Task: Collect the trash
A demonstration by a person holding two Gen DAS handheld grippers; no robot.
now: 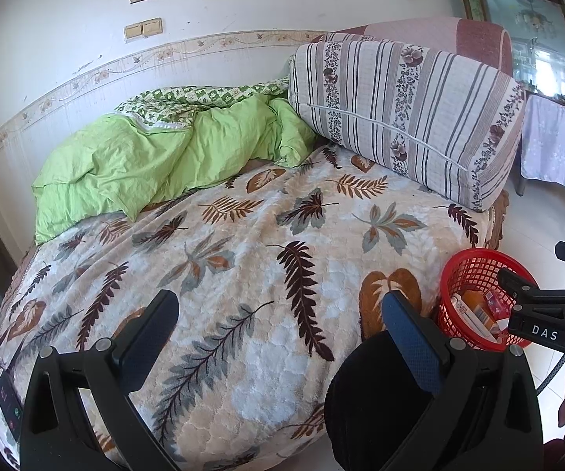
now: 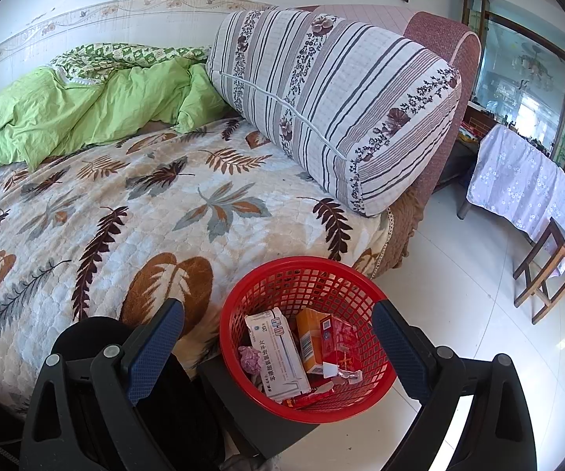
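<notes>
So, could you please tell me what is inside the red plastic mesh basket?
The red plastic mesh basket holds a white medicine box, an orange carton, a red packet and a pink crumpled wad. Anything beneath them is covered.

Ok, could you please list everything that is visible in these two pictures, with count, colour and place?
basket: 1, red mesh, beside the bed's near corner
medicine box: 1, white, inside basket
carton: 1, orange, inside basket
packet: 1, red, inside basket
wrapper: 1, pink, crumpled, inside basket
bedspread: 1, cream with leaf print, covering bed
quilt: 1, green, bunched by wall
bolster cushion: 1, striped floral, at headboard
table cloth: 1, lilac, over table, right
stool: 1, brown wood, on floor
left gripper: 1, black, open, over bed
right gripper: 1, black, open, over basket
</notes>
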